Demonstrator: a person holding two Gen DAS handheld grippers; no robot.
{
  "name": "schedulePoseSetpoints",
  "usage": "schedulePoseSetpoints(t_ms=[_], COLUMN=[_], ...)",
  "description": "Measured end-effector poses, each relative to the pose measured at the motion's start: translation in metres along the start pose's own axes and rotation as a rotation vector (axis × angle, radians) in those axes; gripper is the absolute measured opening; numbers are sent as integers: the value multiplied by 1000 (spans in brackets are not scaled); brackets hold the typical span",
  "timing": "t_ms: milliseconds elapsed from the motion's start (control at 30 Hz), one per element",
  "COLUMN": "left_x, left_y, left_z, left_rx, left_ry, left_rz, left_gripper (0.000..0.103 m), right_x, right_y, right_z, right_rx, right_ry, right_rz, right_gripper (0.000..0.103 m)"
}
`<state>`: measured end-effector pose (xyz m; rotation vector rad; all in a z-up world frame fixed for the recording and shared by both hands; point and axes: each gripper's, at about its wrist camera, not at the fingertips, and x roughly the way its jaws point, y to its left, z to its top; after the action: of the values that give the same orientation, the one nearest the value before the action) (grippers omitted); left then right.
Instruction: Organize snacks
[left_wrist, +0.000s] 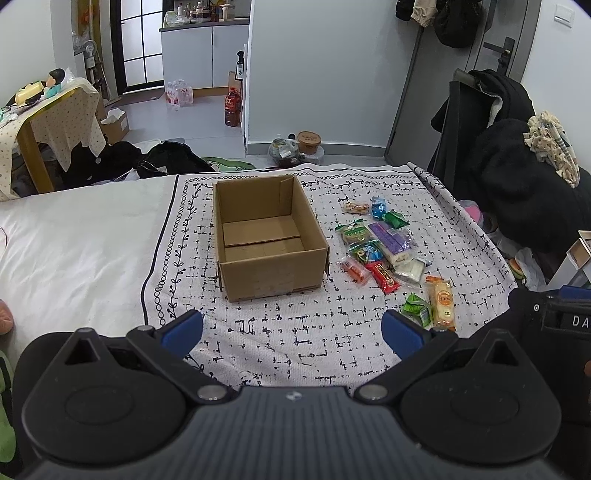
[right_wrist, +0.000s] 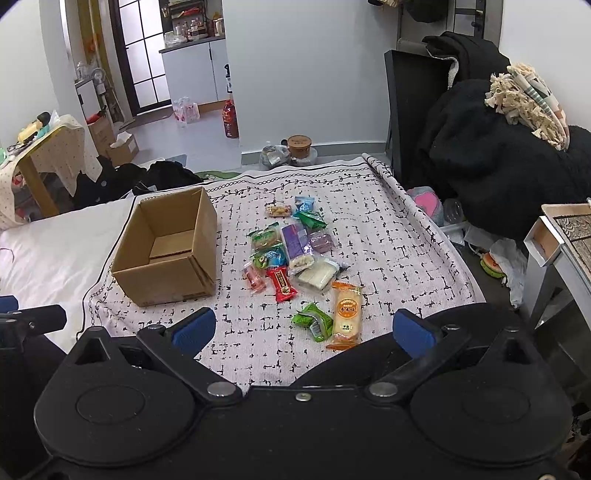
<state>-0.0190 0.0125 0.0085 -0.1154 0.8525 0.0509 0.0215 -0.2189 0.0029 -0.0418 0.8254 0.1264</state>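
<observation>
One open cardboard box (left_wrist: 269, 236) stands empty on the patterned cloth (left_wrist: 295, 339). To its right lies a loose cluster of about a dozen wrapped snacks (right_wrist: 295, 251). Both the left gripper (left_wrist: 291, 332) and the right gripper (right_wrist: 303, 330) hover wide apart, holding nothing.

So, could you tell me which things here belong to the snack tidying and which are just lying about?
For the job:
cardboard box
snack packets
left gripper
right gripper

Lying about:
black clothes
red bottle
patterned cloth
</observation>
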Motion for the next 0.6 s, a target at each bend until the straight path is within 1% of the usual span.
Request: schedulePoseSetpoints(t_ms=[300,600], left_x=[1,13], left_y=[-1,-10], left_z=[0,10], left_rx=[3,19], left_ry=[5,10], left_rz=[-4,-13], left_gripper=[102,102], right_x=[-1,9], right_y=[1,-12], right_z=[0,9], right_rx=[1,37], right_ry=[-7,-5], right_rz=[-2,9], right_gripper=[103,103])
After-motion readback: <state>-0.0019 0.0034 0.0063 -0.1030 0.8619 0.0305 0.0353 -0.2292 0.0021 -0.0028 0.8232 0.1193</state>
